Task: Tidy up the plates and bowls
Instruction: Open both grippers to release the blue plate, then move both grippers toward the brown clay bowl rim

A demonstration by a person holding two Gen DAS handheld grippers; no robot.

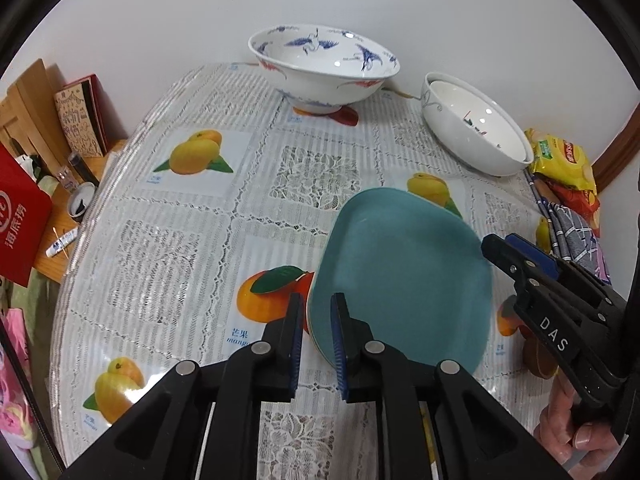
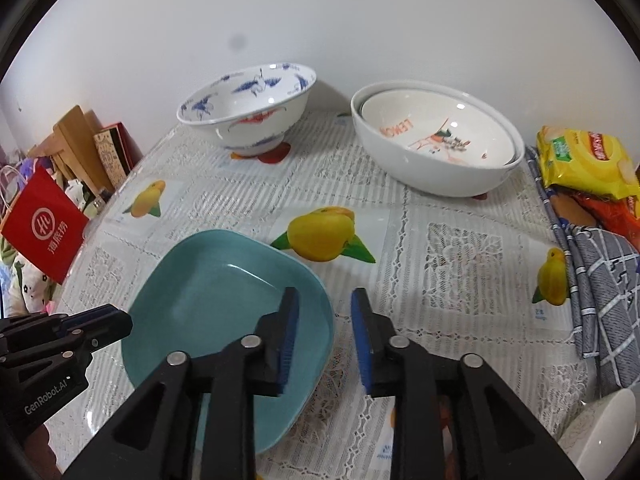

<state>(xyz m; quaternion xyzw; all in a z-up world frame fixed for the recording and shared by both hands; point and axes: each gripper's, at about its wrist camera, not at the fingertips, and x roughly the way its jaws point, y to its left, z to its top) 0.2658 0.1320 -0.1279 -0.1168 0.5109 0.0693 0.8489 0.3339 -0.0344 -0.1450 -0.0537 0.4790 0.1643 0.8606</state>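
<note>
A teal square plate (image 1: pixel 404 280) lies on the table, also in the right wrist view (image 2: pixel 224 312). My left gripper (image 1: pixel 318 312) is open with its fingers on either side of the plate's near left rim. My right gripper (image 2: pixel 325 312) is open, straddling the plate's right rim; it shows in the left wrist view (image 1: pixel 506 246). A large blue-and-white crane bowl (image 1: pixel 324 68) stands at the back, also in the right wrist view (image 2: pixel 248 108). White nested bowls (image 1: pixel 476 124) sit at the back right, also in the right wrist view (image 2: pixel 436 140).
The table has a lace and fruit-print cover (image 1: pixel 192 208). Yellow and orange snack packets (image 2: pixel 584 164) and a grey checked cloth (image 2: pixel 600 300) lie at the right edge. A red bag (image 2: pixel 44 224) and boxes (image 1: pixel 80 116) stand left of the table. A white dish edge (image 2: pixel 604 428) shows at lower right.
</note>
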